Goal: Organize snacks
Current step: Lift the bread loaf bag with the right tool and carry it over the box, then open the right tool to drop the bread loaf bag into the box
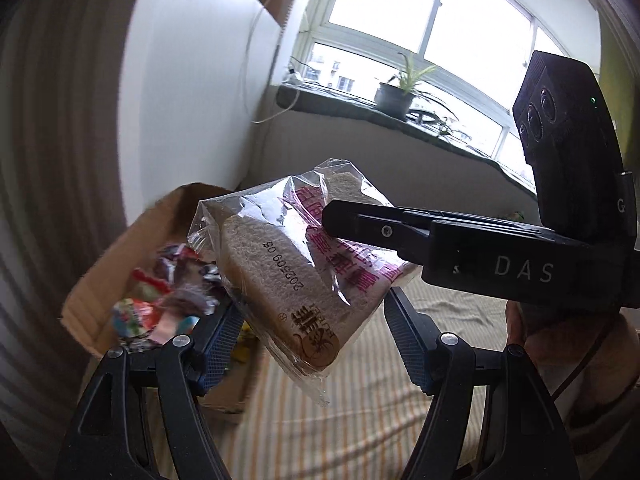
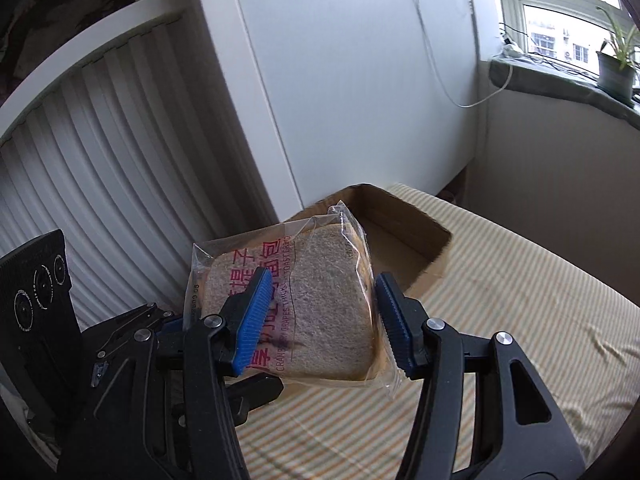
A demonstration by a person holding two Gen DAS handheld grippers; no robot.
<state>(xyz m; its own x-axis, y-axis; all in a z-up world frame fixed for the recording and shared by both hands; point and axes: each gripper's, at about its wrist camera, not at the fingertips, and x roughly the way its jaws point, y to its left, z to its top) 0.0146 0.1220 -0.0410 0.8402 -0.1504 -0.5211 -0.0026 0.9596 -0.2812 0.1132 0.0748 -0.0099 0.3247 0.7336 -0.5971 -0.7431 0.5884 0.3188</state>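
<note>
My right gripper (image 2: 320,320) holds a clear-wrapped pack of cranberry grape toast bread (image 2: 320,312) at the centre of the right wrist view, its blue ribbed pads (image 2: 252,316) pressed against the two sides of the pack, which hangs clear of the striped sheet (image 2: 520,320) below. In the left wrist view the same bread (image 1: 296,280) fills the middle of the frame, with the right gripper's black fingers (image 1: 384,230) reaching in from the right edge across the wrapper's pink lettering. My left gripper (image 1: 316,332) sits at the bottom of that frame with its jaws spread wide on either side of the pack; one pad looks close to the wrapper's lower left edge, though I cannot tell whether it touches. Behind the bread, at centre left, an open cardboard box (image 1: 120,248) holds a blurred heap of colourful wrapped snacks (image 1: 160,300). In the right wrist view the box (image 2: 400,236) stands on the sheet just behind the pack. A potted plant (image 1: 396,92) stands on the windowsill (image 1: 340,100) at upper right.
</note>
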